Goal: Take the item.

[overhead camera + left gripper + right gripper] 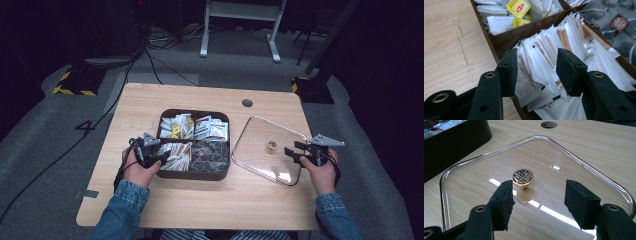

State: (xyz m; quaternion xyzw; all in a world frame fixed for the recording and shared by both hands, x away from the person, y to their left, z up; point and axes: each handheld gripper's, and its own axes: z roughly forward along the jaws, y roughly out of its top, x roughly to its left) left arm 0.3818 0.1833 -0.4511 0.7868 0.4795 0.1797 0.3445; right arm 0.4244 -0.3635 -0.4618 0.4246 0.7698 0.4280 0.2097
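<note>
The box (194, 172) sits mid-tabletop (150, 100), split into 4 compartments so teabags, sachets and dark packets stay sorted. Its clear lid (250, 135) lies flat beside it on the right, knob (271, 145) up, likely set aside so the contents can be reached and the lid picked up again by that knob.

The left gripper (536, 72) stands over the box's near-left compartment, its fingers (510, 72) spread to either side of the white sachets (539, 50). 1 sachet lies against the left pad, but nothing is pinched yet; this looks like the setup for pulling one out.

The right gripper (537, 203) hovers low over the lid, fingers (580, 203) spread and empty, with the knob just ahead of the gap, probably lined up for a grasp.
</note>
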